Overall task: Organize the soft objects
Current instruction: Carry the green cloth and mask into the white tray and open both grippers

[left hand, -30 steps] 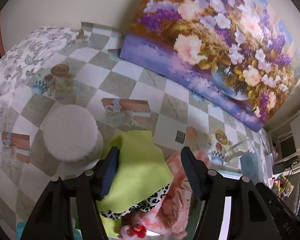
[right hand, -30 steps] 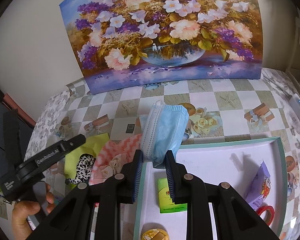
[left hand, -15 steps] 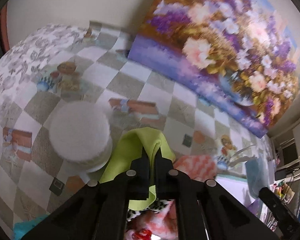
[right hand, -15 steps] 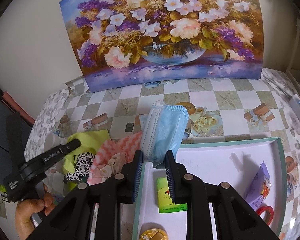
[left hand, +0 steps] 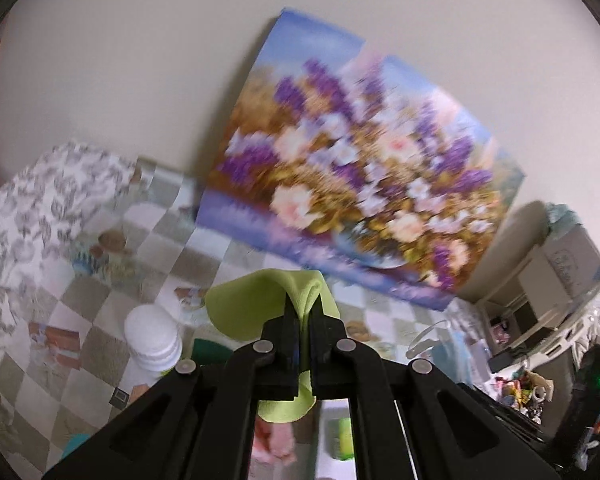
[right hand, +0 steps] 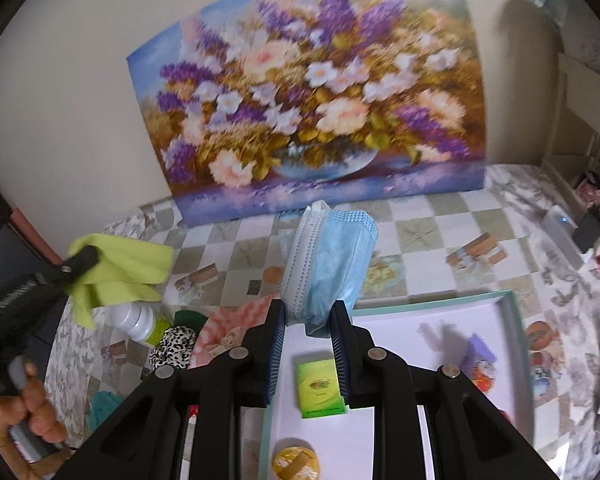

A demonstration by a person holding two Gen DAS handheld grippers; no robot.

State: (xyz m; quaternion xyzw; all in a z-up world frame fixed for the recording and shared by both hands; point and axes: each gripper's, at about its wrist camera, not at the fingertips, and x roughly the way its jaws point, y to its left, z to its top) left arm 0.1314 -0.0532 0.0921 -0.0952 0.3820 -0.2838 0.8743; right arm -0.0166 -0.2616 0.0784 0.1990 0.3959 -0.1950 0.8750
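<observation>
Left tongs (left hand: 305, 312) clench the green cloth (left hand: 252, 300); right tongs (right hand: 307, 316) (only their view shows this) grip the mask (right hand: 328, 264).

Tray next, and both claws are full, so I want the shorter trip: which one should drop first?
Probably right: the right claw holds the mask above the tray.

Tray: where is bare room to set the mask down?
The tray is bare across its middle, between the green packet and the purple packet. Its near-left corner holds a yellow tin. Left of the tray, cloths and a white bottle crowd the table.
</observation>
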